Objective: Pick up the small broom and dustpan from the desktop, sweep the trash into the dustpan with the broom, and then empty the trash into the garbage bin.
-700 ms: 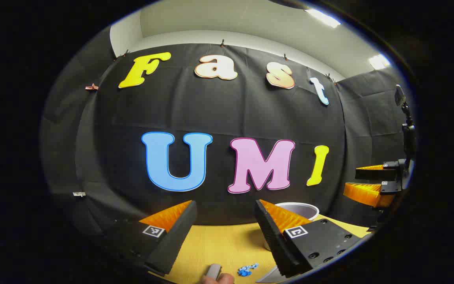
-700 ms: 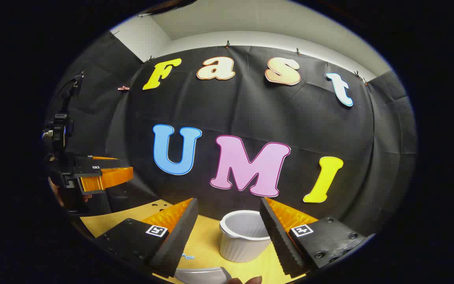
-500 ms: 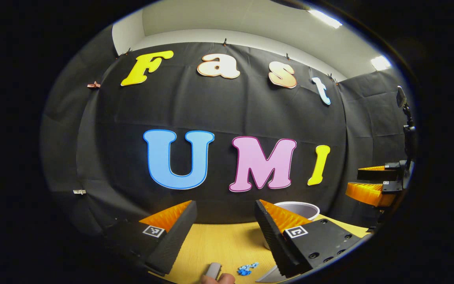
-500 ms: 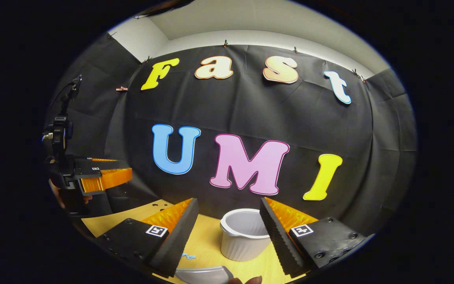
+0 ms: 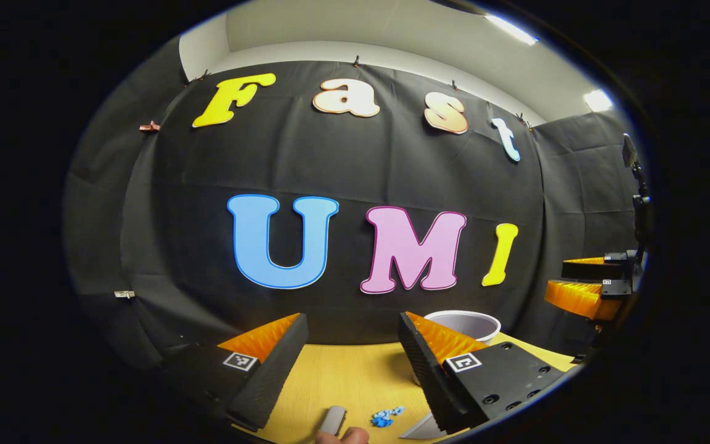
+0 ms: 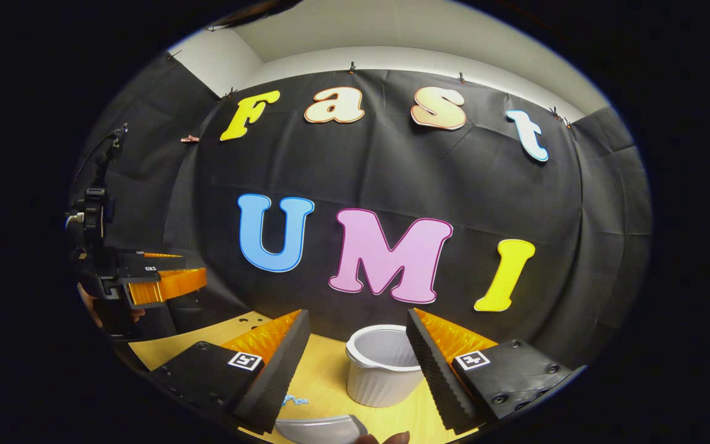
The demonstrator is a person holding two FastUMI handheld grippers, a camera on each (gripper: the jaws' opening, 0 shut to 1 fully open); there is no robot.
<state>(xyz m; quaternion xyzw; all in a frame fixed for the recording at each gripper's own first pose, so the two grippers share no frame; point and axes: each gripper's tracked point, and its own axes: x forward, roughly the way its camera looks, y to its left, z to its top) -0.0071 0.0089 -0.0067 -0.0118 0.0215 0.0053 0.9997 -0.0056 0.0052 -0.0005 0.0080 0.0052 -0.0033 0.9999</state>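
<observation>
Yellow wood-grain desktop (image 5: 342, 376) meets black cloth wall behind. Left gripper (image 5: 352, 361) and right gripper (image 6: 355, 357) both hover with fingers spread, grasping nothing. Small blue trash scraps (image 5: 387, 417) lie beside a grey broom handle tip (image 5: 332, 420); a pale curved dustpan edge (image 6: 321, 427) sits before the white ribbed plastic garbage bin (image 6: 383, 370).

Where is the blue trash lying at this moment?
In the left gripper view, the blue trash lies on the yellow desktop near the bottom edge, between a grey handle and the dustpan's edge.
</observation>
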